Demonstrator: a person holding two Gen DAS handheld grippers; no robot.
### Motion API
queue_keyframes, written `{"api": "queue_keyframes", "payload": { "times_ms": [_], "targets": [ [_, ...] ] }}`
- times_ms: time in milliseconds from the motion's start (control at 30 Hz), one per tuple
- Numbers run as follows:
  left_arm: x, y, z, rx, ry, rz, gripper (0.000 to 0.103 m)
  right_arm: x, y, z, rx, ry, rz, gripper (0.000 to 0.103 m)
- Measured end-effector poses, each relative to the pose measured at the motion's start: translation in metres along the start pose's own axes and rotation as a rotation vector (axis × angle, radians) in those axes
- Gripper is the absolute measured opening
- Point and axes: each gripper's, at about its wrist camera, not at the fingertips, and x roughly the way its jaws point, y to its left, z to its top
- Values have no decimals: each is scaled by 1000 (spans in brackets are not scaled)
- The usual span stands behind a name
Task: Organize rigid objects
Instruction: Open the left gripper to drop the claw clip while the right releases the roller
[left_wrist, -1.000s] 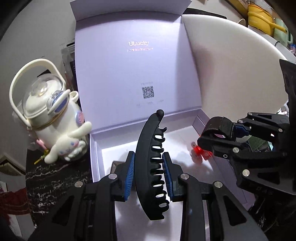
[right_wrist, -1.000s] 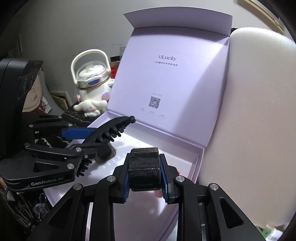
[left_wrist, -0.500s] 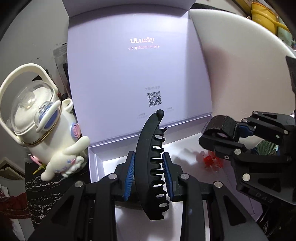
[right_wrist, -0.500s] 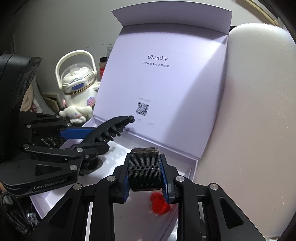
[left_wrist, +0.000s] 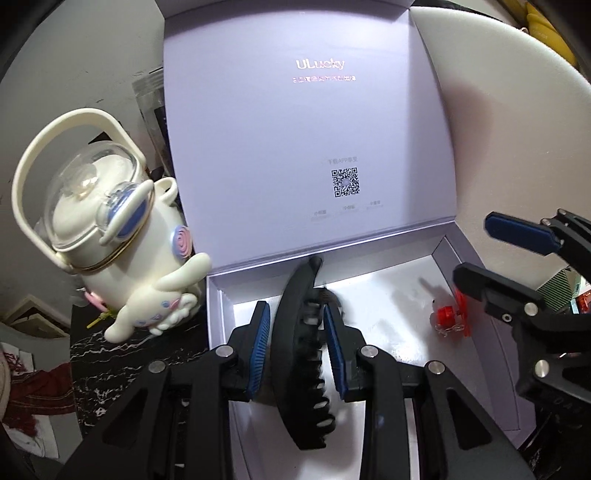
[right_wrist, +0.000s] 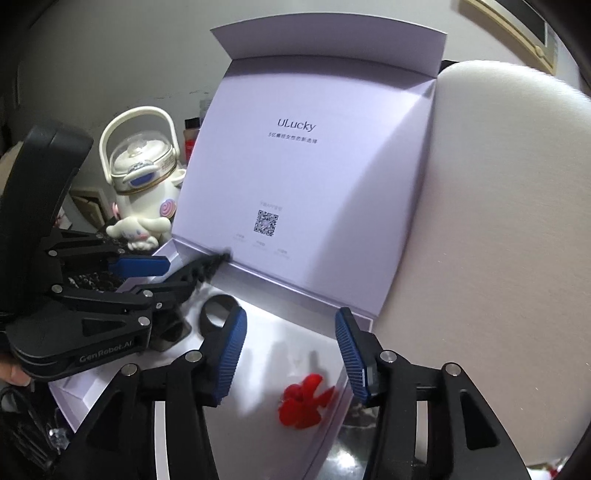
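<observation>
The right gripper (right_wrist: 291, 356) no longer pinches the black ribbed band (right_wrist: 218, 312): its jaws are opening, empty, the band now lying in the lilac box (left_wrist: 216, 310), so one item is stowed. Left gripper (left_wrist: 297, 349) stays clamped on one black hair claw (left_wrist: 301, 354). Beyond, one red clip (right_wrist: 304, 404), one teapot (left_wrist: 110, 236)

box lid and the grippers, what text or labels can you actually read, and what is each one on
"ULucky": inside of the open box lid.
Line of small characters under it: too small to read.
QR code on the lid, small captions above and below: unreadable.
"GenRobot.AI": side of the left gripper.
Right gripper: no text seen.
</observation>
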Motion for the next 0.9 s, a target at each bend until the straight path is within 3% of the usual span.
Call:
{"api": "queue_keyframes", "payload": {
  "times_ms": [300,900],
  "targets": [
    [-24,-3,-6,-24,6,30,30,-17,-4,-1,21,-20,-29,59],
    [-82,-4,-20,-27,-77,76,30,-71,6,-6,16,-87,-36,60]
  ]
}}
